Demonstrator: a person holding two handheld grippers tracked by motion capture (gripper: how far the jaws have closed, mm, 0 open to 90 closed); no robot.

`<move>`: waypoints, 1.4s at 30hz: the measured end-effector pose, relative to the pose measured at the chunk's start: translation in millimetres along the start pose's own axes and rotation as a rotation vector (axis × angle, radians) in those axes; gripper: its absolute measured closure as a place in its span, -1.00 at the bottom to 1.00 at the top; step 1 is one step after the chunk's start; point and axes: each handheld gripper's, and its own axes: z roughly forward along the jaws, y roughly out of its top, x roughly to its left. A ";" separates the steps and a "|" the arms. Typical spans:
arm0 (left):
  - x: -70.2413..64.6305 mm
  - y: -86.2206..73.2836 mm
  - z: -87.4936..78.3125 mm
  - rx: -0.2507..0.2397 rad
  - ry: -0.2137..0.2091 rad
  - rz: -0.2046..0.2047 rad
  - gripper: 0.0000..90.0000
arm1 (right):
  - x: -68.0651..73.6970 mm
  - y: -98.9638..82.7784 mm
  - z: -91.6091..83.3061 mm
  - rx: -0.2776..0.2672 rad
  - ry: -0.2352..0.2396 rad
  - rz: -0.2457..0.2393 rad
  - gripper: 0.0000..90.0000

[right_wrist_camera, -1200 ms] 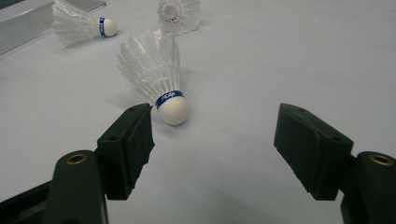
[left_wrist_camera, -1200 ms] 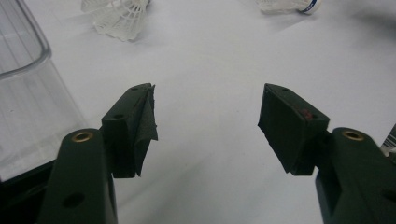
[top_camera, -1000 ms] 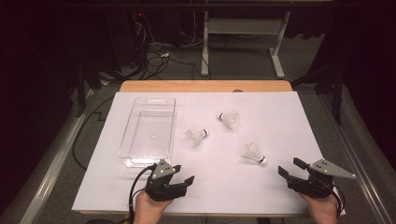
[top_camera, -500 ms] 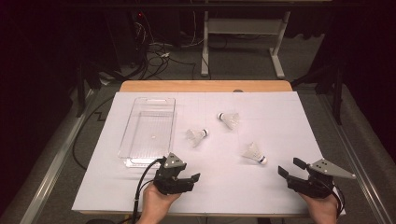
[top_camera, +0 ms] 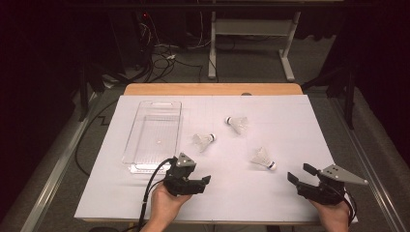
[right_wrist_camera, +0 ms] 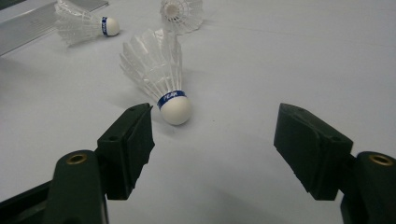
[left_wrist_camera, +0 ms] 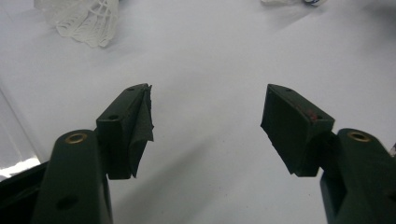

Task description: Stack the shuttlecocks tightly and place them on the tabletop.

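Both claws empty right now. Left claw (top_camera: 202, 181) stands wide with nothing between its jaws; they've just been opening further. It sits just off the tray's near-right corner. Right claw (top_camera: 300, 174) is also wide and empty, well right of the tray, near the table (top_camera: 290, 121) front edge.

Landmark: clear plastic tray (top_camera: 175, 126) on the left half of the table, empty apart from a small speck on its floor.

Count:
- 3 shuttlecocks, all lying on their sides on the white sheet, all right of the tray, none in it
- nearest shuttlecock (top_camera: 205, 141) just right of the tray, cork pointing away from it
- far shuttlecock (top_camera: 238, 123) further right and slightly back
- right-hand shuttlecock (top_camera: 263, 158) furthest from the tray, cork (right_wrist_camera: 175, 111) toward the right claw, close ahead of its jaws
- 1 tray, 2 claws

Risks, my read:
- feather skirts are light and springy: a pad closing off-centre will likely flick the shuttlecock away or roll it on its cone
- squeezing the skirt instead of the cork end could crush feathers
- thin clear tray wall is hard to see; a low carry could clip the rim and shove the tray
- left claw cable (top_camera: 145, 203) trails beside the tray's near end and could snag it
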 end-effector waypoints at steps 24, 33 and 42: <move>3.8 24.7 3.2 0.041 0.030 -0.012 -0.16 | -0.1 0.1 -0.1 -0.003 0.002 -0.004 -0.36; 8.0 38.2 6.3 0.048 0.046 -0.022 -0.16 | -0.1 0.1 0.0 -0.002 0.005 -0.002 -0.36; 12.4 46.0 10.2 0.052 0.045 -0.039 -0.11 | -0.2 0.1 0.1 0.000 0.005 0.000 -0.36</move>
